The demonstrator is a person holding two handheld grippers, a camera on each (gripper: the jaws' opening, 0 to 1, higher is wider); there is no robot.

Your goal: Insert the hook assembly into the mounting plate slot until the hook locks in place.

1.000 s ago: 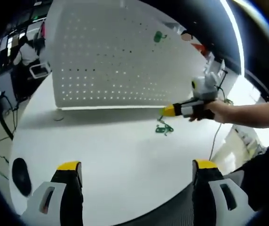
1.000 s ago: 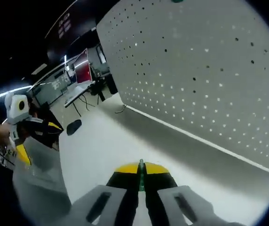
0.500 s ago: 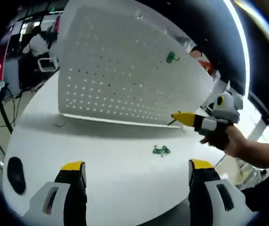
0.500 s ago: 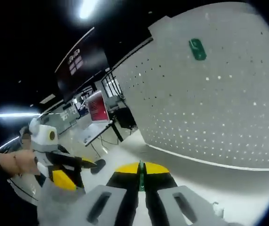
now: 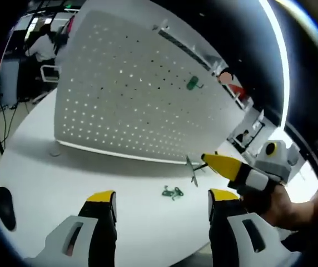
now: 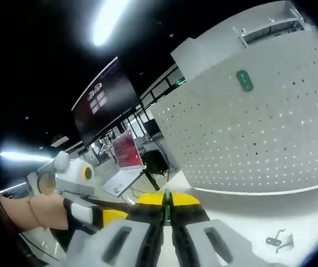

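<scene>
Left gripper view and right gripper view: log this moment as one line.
right gripper: shut on green hook | left gripper: open, empty | pegboard: upright, one green hook mounted | table: spare hooks loose

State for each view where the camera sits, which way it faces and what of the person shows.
Left gripper view: rides the open left gripper, facing the pegboard across the table; a hand brings in the right gripper, shut on a hook.
Right gripper view: rides the right gripper, facing the pegboard; a hand holds the left gripper.
Shared: pegboard, mounted green hook.
</scene>
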